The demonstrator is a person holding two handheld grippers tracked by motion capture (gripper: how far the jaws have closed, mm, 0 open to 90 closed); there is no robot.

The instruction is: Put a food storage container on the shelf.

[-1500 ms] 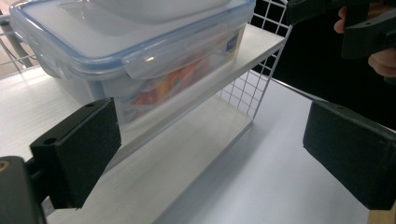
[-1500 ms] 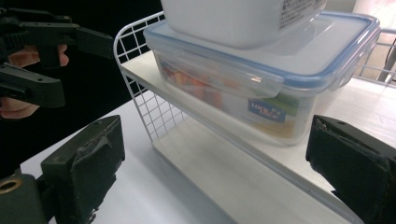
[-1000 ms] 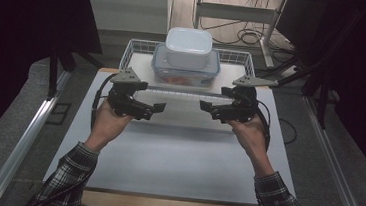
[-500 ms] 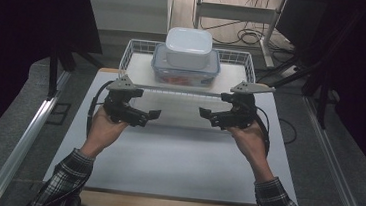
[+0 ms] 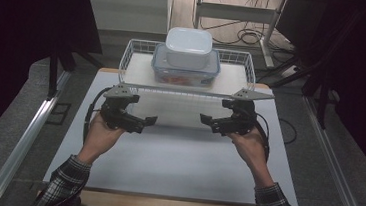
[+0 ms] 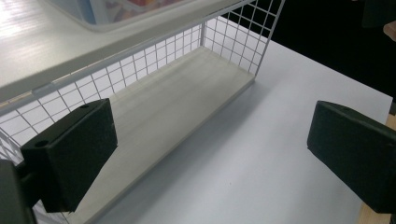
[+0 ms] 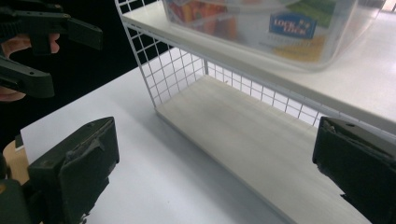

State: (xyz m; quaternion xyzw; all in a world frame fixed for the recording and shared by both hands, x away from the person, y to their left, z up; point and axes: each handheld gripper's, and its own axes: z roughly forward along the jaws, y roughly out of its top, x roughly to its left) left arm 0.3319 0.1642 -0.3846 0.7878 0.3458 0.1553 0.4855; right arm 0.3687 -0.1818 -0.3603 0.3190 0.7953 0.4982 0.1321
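A white wire rack point(image 5: 125, 60) stands at the table's far edge. On its upper shelf point(image 6: 70, 51) sits a clear food box with a blue-rimmed lid point(image 5: 160, 70), and a white lidded box point(image 5: 188, 46) is stacked on that. The clear box point(image 7: 280, 28) holds colourful contents. A pale wooden board point(image 6: 187, 98) forms the rack's lower level and is bare. My left gripper point(image 5: 144, 123) hangs open in front of the rack's left end, holding nothing. My right gripper point(image 5: 209, 123) is open before the right end, also with nothing between its jaws. The two grippers point toward each other.
A white mat point(image 5: 176, 157) covers the wooden table point(image 5: 162, 204) between the grippers and the near edge. A metal rail point(image 5: 27, 134) runs along the left side and another point(image 5: 335, 171) along the right. Cables point(image 5: 247, 37) lie on the floor behind the rack.
Both grippers have drawn back a little from the rack toward the person. Both stay open, and the boxes have not moved.
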